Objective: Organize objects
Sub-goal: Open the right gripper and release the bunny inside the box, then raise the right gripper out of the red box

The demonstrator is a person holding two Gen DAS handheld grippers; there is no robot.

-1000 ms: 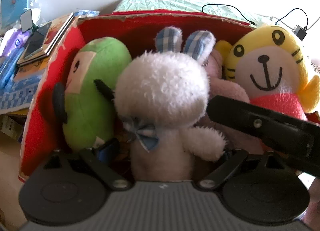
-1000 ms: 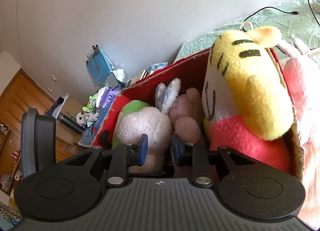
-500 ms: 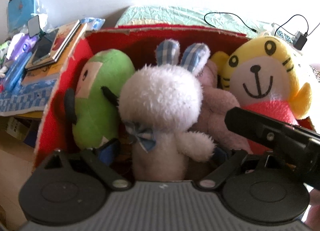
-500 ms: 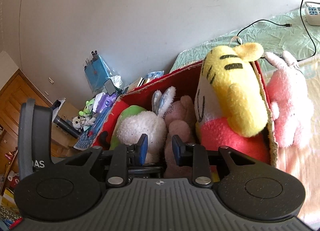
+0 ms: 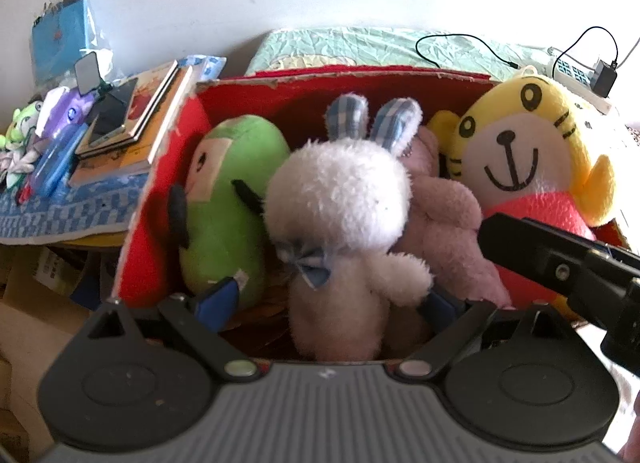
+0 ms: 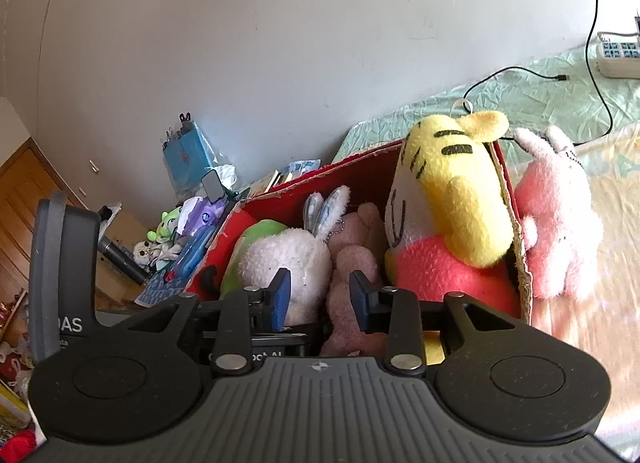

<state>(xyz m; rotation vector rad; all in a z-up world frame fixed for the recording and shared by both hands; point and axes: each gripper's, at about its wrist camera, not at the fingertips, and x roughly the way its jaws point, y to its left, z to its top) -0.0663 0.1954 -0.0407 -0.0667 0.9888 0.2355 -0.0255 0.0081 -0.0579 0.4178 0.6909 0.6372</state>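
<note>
A red cardboard box [image 5: 304, 93] [image 6: 352, 179] holds a green plush [image 5: 228, 215], a white bunny [image 5: 344, 199] [image 6: 288, 259], a pale pink plush [image 5: 444, 219] [image 6: 356, 263] and a yellow tiger [image 5: 520, 159] [image 6: 448, 191]. In the left wrist view my left gripper [image 5: 332, 299] is open wide, one blue-padded finger on each side of the bunny's lower body. Over the box's near edge my right gripper [image 6: 320, 295] is open with a narrow gap, nothing held, and the pink plush shows behind it. Its black body [image 5: 560, 267] crosses in front of the tiger.
A pink rabbit plush [image 6: 556, 231] lies on the bed outside the box's right wall. Left of the box, a low table carries stacked books [image 5: 132, 123], a phone, small toys [image 6: 168, 231] and a blue bag [image 5: 60, 35]. A power strip [image 6: 616, 55] and cables lie on the green bedspread.
Both cameras have drawn back and up from the box, so more of the bed and the pink rabbit outside shows. The toys in the box have not moved. Both jaws stay as they were.
</note>
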